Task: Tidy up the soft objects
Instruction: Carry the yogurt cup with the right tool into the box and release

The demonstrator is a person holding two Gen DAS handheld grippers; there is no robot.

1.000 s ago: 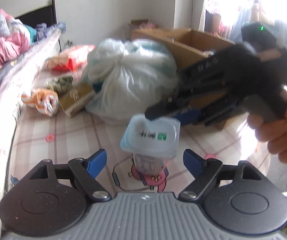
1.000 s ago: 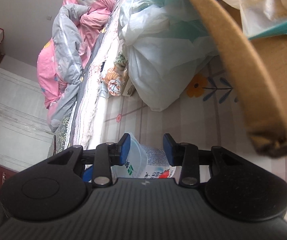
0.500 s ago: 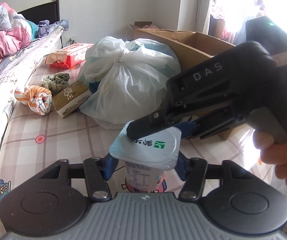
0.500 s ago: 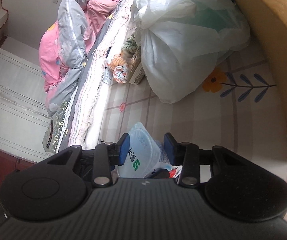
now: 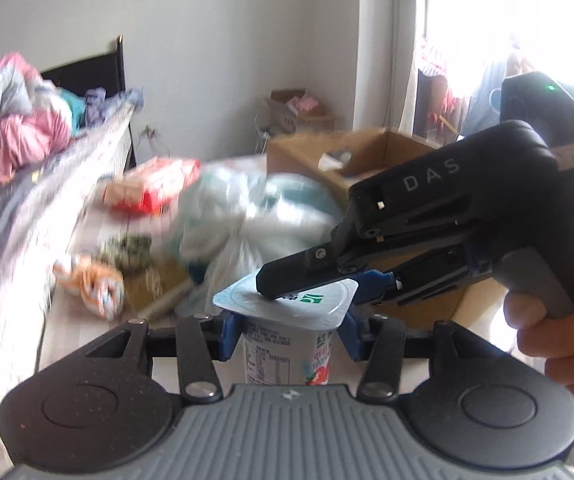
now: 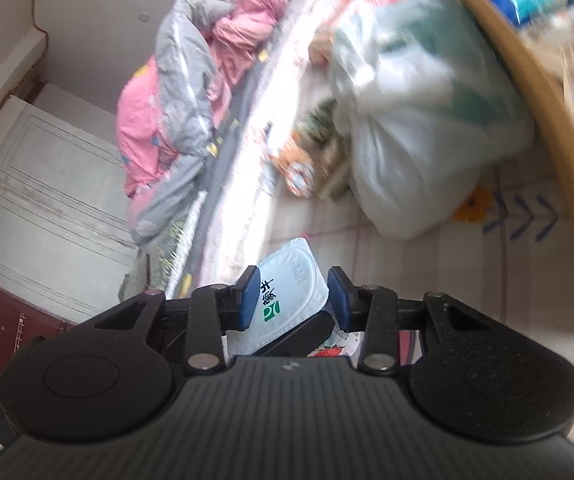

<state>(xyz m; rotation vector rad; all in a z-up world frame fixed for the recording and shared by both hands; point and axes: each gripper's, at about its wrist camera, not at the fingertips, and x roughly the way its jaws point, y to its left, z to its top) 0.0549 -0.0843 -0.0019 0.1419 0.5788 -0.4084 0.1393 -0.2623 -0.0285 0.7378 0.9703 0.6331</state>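
A yogurt cup (image 5: 287, 344) with a pale blue foil lid and a strawberry label is held upright and lifted between the blue pads of my left gripper (image 5: 289, 332), which is shut on its sides. My right gripper (image 5: 315, 286) comes in from the right, one finger lying over the lid and one under the rim. In the right wrist view the lid (image 6: 291, 300) sits between the pads of my right gripper (image 6: 293, 296), which is shut on its edge.
A tied white plastic bag (image 5: 255, 216), rolled socks (image 5: 91, 284), a red packet (image 5: 151, 188) and an open cardboard box (image 5: 367, 160) lie on the patterned mat. A bed with pink and grey bedding (image 6: 183, 88) runs along the left.
My left gripper closed on the yogurt cup and lifted it up with the right gripper still on the lid. Both views swung upward and blurred.
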